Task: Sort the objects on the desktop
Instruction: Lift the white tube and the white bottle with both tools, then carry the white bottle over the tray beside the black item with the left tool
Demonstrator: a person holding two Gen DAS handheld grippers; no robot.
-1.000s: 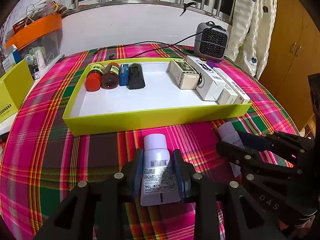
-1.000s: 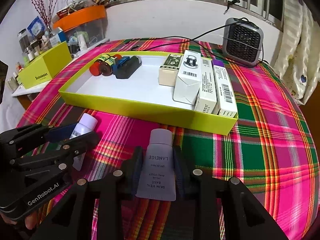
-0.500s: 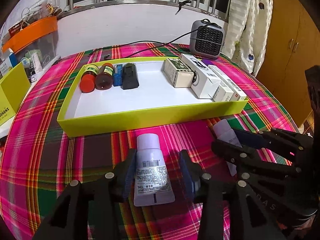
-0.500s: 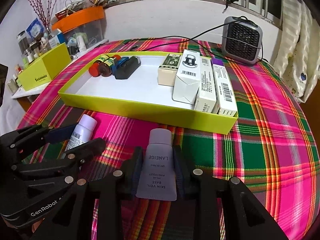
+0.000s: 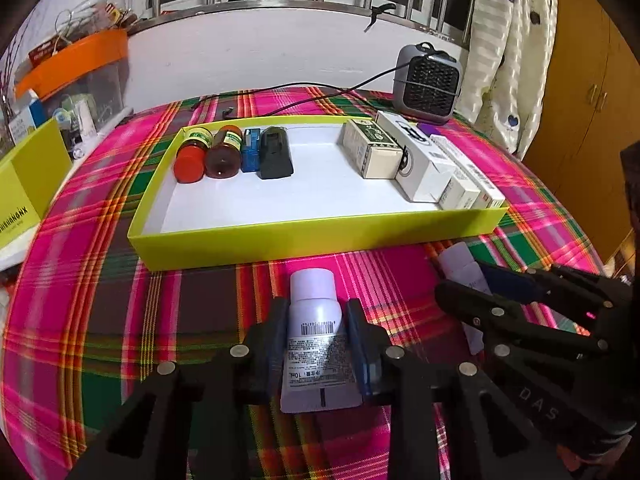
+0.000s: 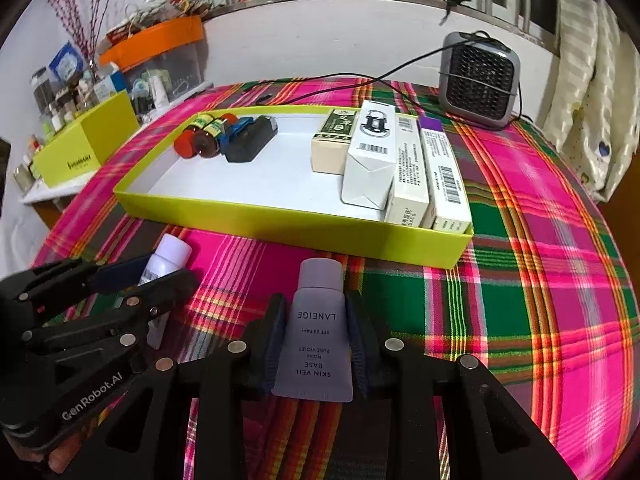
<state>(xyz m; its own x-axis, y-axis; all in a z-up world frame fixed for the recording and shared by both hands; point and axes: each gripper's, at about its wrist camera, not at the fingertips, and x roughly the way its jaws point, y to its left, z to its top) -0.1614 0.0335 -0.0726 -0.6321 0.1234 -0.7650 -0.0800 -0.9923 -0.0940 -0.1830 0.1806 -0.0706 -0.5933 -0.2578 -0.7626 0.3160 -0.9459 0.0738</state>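
1. Left hand-held gripper (image 5: 318, 334): pinching a white tube with a barcode label (image 5: 318, 344), cap pointing to 12 o'clock, toward the tray. Pads touch both sides of the tube body. Whether the tube is lifted clear of the cloth cannot be told.
2. Right hand-held gripper (image 6: 318, 336): pinching a lilac LANEIGE skin veil base tube (image 6: 316, 344), cap likewise at 12 o'clock. The two grippers sit side by side, near each other, each just short of the tray's near wall.
3. Yellow-green tray (image 5: 320, 236) lies on the bench under a plaid cloth (image 5: 100, 300). Already sorted inside:
   - at 10 o'clock of the tray floor, two brown bottles with red caps (image 5: 204, 154), a blue item (image 5: 251, 155) and a black item (image 5: 275, 153), touching in a row;
   - at 2 o'clock, four cartons (image 6: 390, 164) packed side by side against the right wall.
4. Middle of the tray floor is bare white.
5. No other loose items show on the cloth in front of the tray; a small grey heater (image 6: 478, 80) stands beyond it at 1 o'clock.
6. Judgement: sorting is nearly finished. The two tubes appear to be the last pieces; what is left is carrying both over the near wall and laying them together in the open centre.
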